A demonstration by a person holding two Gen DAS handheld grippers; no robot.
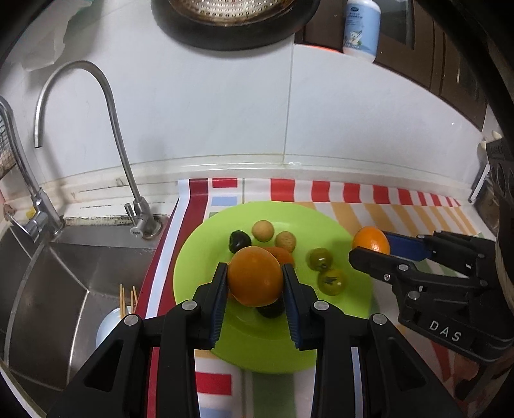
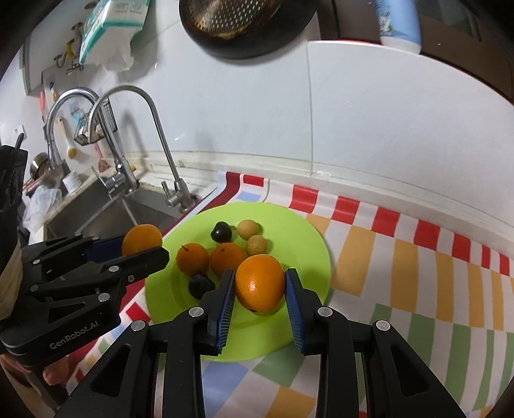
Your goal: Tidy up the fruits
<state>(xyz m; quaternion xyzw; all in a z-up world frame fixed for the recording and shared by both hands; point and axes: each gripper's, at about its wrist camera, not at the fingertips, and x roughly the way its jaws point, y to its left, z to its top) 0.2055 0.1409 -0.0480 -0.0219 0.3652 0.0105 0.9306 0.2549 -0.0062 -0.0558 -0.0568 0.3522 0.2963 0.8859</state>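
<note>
To the left of both tools, a stainless steel sink [image 1: 48, 276] is set into the counter, with two curved chrome taps [image 1: 106, 96] rising at its back edge. A white cup holding thin wooden sticks [image 1: 110, 321] stands in the basin, just left of the left gripper's left finger. A white tiled wall [image 1: 225, 112] runs behind the counter; a dark-rimmed perforated metal colander [image 1: 231, 19] is seen at the top of the view, and a white bottle [image 1: 361, 29] is placed on a dark shelf to its right.

The counter is covered by a mat of red, orange, green and blue stripes and checks [image 2: 417, 273]. A lime-green plate [image 1: 208, 250] lies on the mat directly ahead of and beneath the tools.

The left gripper [image 1: 255, 276] is closed on an orange [image 1: 255, 276]; both blue pads are pressed against its sides, and it is held above the near left part of the plate. Ahead of it, on the plate, two pale yellow round fruits [image 1: 262, 230], dark fruits [image 1: 239, 241] and green-brown fruits [image 1: 331, 281] are lying loose. In the right wrist view, two further oranges [image 2: 192, 257] are seen resting on the plate.

The right gripper [image 2: 259, 283] is likewise closed on a second orange [image 2: 259, 283], clamped between its pads over the plate's near right part.
</note>
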